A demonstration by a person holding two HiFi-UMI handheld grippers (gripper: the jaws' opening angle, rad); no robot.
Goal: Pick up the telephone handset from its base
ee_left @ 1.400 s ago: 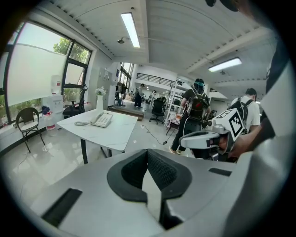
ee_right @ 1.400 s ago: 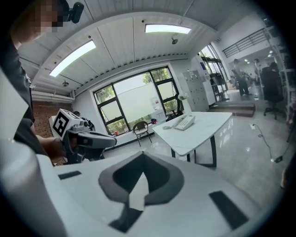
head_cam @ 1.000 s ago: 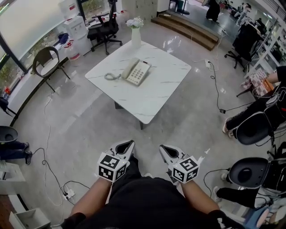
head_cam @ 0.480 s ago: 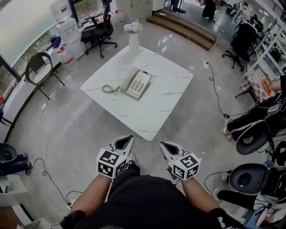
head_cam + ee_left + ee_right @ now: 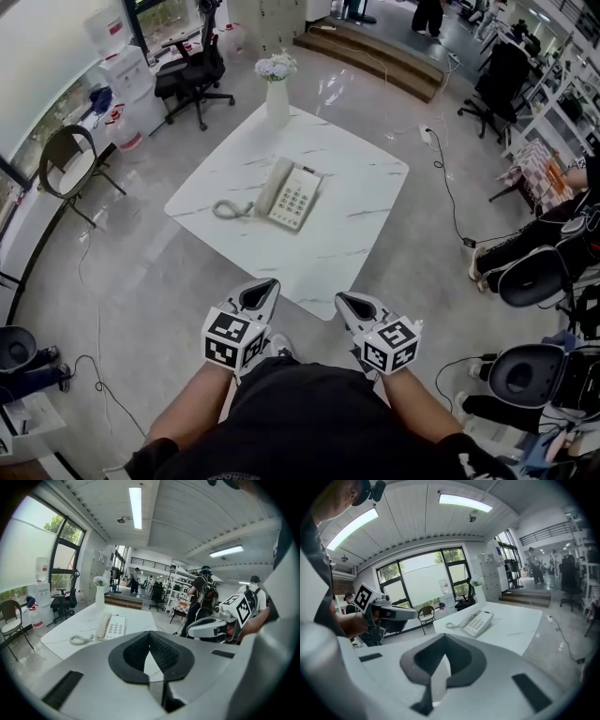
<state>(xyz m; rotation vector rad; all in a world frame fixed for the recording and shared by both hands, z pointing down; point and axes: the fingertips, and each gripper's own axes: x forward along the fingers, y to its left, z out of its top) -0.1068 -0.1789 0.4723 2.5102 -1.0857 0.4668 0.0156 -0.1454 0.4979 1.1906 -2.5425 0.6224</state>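
Left gripper (image 5: 265,287) and right gripper (image 5: 349,301) hover short of the desk (image 5: 361,230), each with jaws pressed together and empty. The handset (image 5: 274,186) lies cradled on its base (image 5: 297,200) mid-desk, well apart from both. A coiled cord (image 5: 225,209) trails left, and a vase (image 5: 277,101) of what look like flowers stands beyond.

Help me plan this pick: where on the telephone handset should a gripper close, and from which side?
Grip the handset at its slim middle bar, between the two thicker ends. It lies cradled along the left side of the base, with the coiled cord off its near end, so probably come from above, jaws across its width.
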